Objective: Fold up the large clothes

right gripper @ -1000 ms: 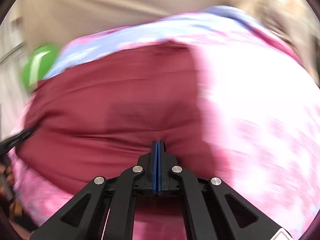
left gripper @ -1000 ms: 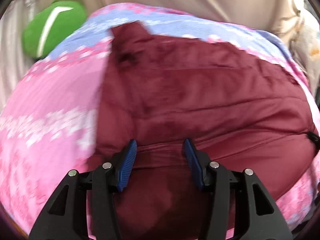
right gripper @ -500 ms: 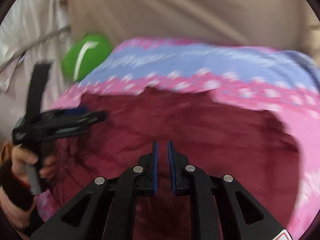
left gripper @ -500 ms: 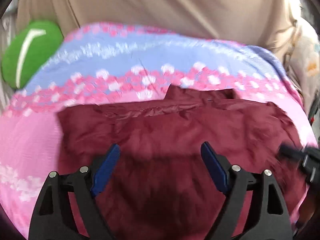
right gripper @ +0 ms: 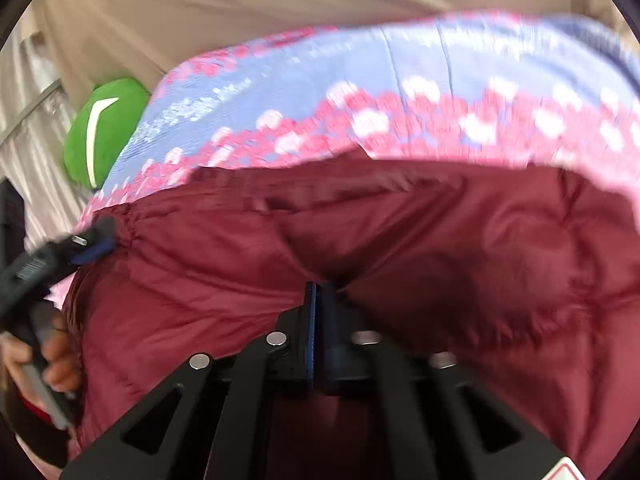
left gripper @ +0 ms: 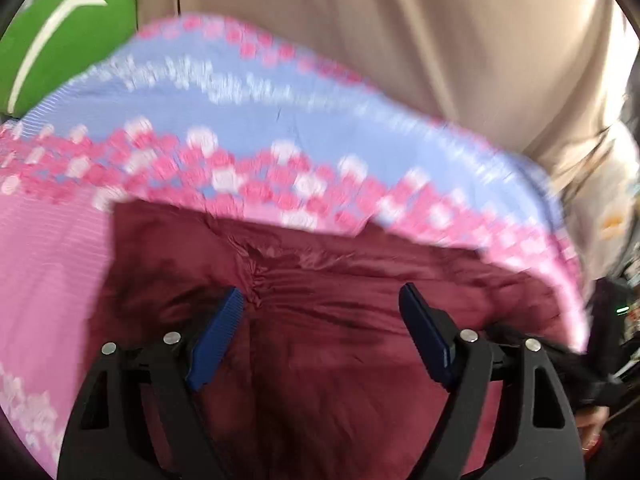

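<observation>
A maroon puffy jacket lies spread on a pink and blue flowered bedspread. My left gripper hangs just over the jacket's middle with its jaws wide apart and nothing between the blue pads. From the right wrist view it shows at the jacket's left edge, held by a hand. My right gripper noses into a crease of the jacket. Its jaws are opening, only a narrow slit apart, and I see no cloth pinched between the pads.
A green cushion sits at the bed's far left corner. Beige drapery hangs behind the bed. Patterned pale bedding lies at the right edge.
The left jaws have spread wide and let go of the jacket. The right jaws went from shut to slightly parted. Both grippers have shifted across the jacket, now seen closer.
</observation>
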`<state>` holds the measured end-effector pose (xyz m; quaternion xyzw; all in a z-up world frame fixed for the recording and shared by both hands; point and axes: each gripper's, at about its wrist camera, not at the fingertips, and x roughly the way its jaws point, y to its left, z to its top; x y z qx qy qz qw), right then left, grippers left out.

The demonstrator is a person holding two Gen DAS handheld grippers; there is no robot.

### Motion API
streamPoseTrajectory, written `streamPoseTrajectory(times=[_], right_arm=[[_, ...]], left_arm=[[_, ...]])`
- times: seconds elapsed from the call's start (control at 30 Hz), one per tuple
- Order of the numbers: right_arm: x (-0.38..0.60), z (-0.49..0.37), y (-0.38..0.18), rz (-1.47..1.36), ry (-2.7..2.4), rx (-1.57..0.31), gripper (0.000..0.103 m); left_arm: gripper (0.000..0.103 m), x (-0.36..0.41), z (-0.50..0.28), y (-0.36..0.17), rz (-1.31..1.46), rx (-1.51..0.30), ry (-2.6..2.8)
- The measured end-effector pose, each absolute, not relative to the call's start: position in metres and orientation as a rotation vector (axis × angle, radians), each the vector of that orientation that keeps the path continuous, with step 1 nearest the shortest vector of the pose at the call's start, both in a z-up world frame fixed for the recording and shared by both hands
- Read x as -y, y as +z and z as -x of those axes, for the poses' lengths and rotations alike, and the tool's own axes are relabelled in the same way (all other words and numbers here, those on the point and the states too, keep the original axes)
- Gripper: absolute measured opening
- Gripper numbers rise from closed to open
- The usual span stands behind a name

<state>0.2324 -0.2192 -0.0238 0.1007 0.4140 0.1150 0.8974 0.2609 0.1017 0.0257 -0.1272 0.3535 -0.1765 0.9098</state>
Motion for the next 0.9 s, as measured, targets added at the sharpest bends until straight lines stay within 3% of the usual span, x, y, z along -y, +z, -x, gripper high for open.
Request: streamPoseTrajectory(times=[0.07, 0.3, 0.33, 0.37, 0.4, 0.6, 0.77, 0.9], right_arm=[[0.199, -0.221, -0.005, -0.182, 0.322, -0.823, 0.015], [0.093, -0.246, -0.004, -0.014, 0.549, -0.89, 0.015], [0.084, -0.25, -0.01, 0.01, 0.537, -0.905, 0.013], [0.079, -0.266, -0.019, 0.026, 0.509, -0.932, 0.004], [0.082, -0.275, -0.024, 0.022, 0.477, -0.934, 0.0], [0.177, -0.307, -0.03, -0.17, 0.148, -0.891, 0.0], [0.215, -0.219, 0.01, -0.175, 0.143, -0.749, 0.011], [0.228, -0.176, 0.003, -0.2, 0.193, -0.764, 0.013]], left_arm=[[0.088, -0.12, -0.239, 0.038, 0.278, -0.696, -0.362], [0.088, -0.15, -0.231, 0.004, 0.208, -0.778, -0.192], [0.088, -0.155, -0.235, -0.003, 0.219, -0.793, -0.174], [0.088, -0.158, -0.237, -0.011, 0.229, -0.813, -0.157], [0.089, -0.164, -0.243, -0.023, 0.255, -0.842, -0.149], [0.09, -0.164, -0.241, -0.034, 0.25, -0.811, -0.124], [0.086, -0.164, -0.23, -0.024, 0.229, -0.782, -0.081], [0.086, -0.13, -0.207, 0.021, 0.22, -0.671, -0.183]])
